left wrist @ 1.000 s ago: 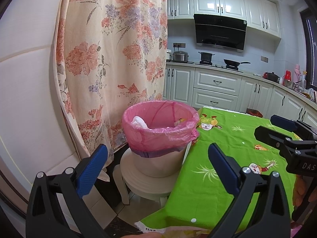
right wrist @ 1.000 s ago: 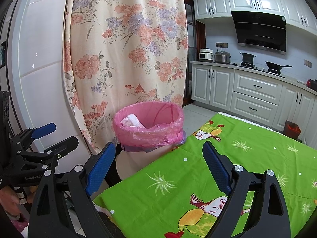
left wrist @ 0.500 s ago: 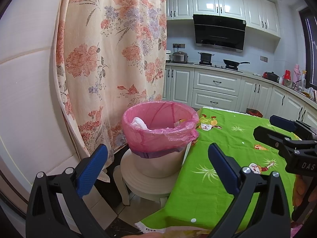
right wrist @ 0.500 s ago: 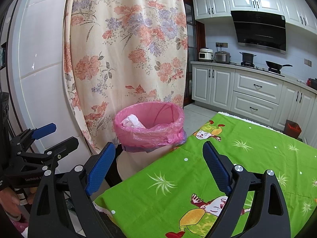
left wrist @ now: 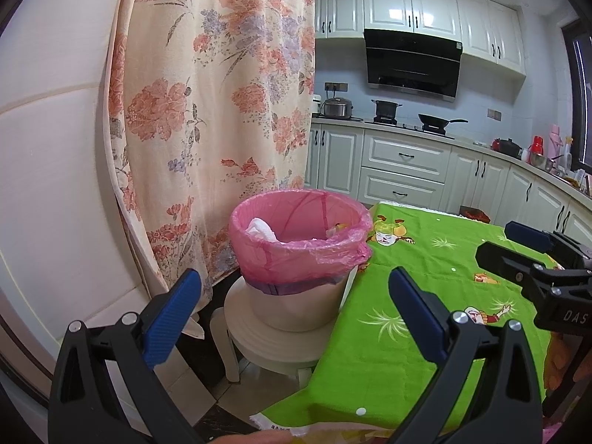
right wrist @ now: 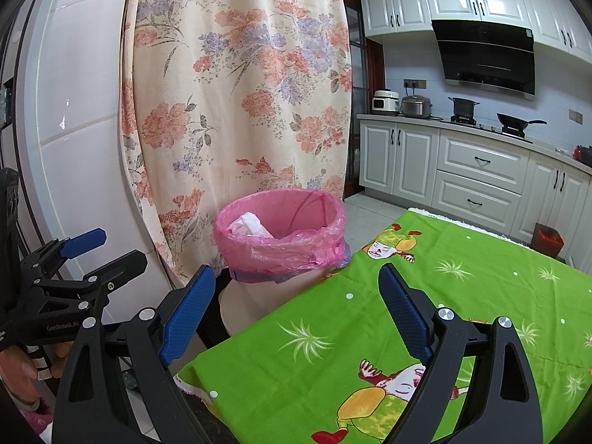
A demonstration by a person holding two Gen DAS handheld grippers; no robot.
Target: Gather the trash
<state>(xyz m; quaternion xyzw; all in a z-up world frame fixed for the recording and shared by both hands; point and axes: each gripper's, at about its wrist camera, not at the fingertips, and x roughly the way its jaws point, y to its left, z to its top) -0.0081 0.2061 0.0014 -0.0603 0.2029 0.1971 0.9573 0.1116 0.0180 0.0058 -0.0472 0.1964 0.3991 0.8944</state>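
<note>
Beside the table edge (left wrist: 333, 336), pink-lined bin (left wrist: 299, 244); left gripper (left wrist: 296, 310) and right gripper (right wrist: 296, 307) both spread, empty.

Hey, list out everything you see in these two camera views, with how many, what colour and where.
bin: one, cream, on the stool beside the table's corner
bin liner: one, pink, folded over the bin's rim
crumpled tissue: one, white, inside the bin
stool: one, cream, under the bin
tablecloth: one, bright green with cartoon prints, covering the table
curtain: one, cream with floral print, behind the bin
cabinets: several, white, along the far wall
range hood: one, black, above the stove
pots and pan: three, dark or steel, on the counter
left tool: one, black with blue pads, open, empty
right tool: one, same colours, open, empty
</note>
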